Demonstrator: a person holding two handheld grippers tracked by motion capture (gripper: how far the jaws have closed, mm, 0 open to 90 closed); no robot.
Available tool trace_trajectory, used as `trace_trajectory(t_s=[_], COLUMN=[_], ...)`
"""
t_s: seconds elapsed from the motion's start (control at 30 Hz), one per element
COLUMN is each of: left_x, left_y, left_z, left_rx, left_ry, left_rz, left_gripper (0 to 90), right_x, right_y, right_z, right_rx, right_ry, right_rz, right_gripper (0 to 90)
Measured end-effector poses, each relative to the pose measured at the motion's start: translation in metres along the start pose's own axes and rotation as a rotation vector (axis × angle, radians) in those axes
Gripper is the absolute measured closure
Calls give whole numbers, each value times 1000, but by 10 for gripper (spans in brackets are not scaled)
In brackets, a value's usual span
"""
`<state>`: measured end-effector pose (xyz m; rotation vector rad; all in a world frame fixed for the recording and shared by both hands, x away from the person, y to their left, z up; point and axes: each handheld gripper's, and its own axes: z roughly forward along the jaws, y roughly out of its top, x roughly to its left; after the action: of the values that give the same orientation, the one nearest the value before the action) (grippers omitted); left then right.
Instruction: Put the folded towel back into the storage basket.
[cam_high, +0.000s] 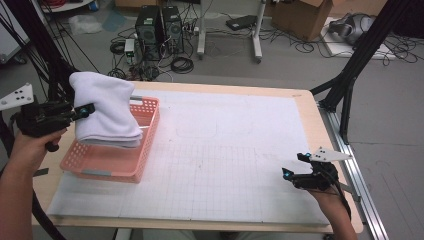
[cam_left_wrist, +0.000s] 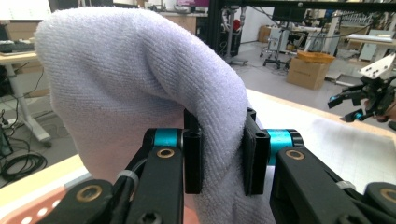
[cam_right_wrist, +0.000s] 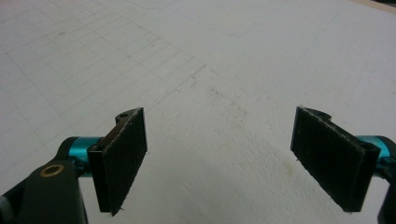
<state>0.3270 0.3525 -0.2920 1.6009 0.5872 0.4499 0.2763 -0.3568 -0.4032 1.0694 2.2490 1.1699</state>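
A folded white towel (cam_high: 106, 109) hangs above the pink plastic basket (cam_high: 131, 165) at the table's left, its lower folds reaching into the basket. My left gripper (cam_high: 85, 110) is shut on the towel's left edge; in the left gripper view the towel (cam_left_wrist: 140, 84) bulges up over the jaws and is pinched between the pads (cam_left_wrist: 192, 161). My right gripper (cam_high: 292, 172) hovers low over the white mat near the table's right front, held by a hand. In the right gripper view its jaws stand wide apart over bare mat, and the right gripper (cam_right_wrist: 233, 163) holds nothing.
A white gridded mat (cam_high: 225, 150) covers most of the wooden table (cam_high: 312, 117). Black frame legs (cam_high: 350, 80) stand at the right rear. Beyond the table the floor holds computer towers (cam_high: 160, 30), cables and cardboard boxes (cam_high: 305, 17).
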Motion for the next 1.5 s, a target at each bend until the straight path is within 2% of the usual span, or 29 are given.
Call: trace_trajectory(t_s=[0.17, 0.4, 0.63, 0.9, 1.03, 1.13, 1.3, 1.4, 1.5], left_x=[8, 14, 19, 15, 14, 17, 26, 27, 27], left_y=[-17, -33, -38, -44, -47, -50, -53, -54, -58], left_z=[-3, 2, 6, 21, 29, 33, 26, 22, 20], left_rx=[23, 63, 95, 107, 111, 121, 142, 155, 163], left_ry=[0, -32, -74, -117, -124, -122, -97, -95, -127], left_rz=[-14, -31, -42, -27, -29, -11, -19, -16, -25], left_gripper=[744, 744, 744, 744, 744, 744, 744, 744, 744], right_x=[2, 2, 1, 3, 3, 3, 3, 3, 3], right_y=[1, 0, -2, -1, -1, -2, -2, -3, -2], right_z=[2, 4, 6, 6, 6, 7, 8, 8, 8], right_rx=[2, 6, 11, 13, 10, 15, 17, 19, 18], right_ry=[7, 16, 19, 21, 19, 20, 19, 20, 20], right_rz=[-6, 4, 4, 1, -2, -7, -4, -5, -9], right_gripper=[172, 172, 172, 172, 172, 172, 172, 172, 172])
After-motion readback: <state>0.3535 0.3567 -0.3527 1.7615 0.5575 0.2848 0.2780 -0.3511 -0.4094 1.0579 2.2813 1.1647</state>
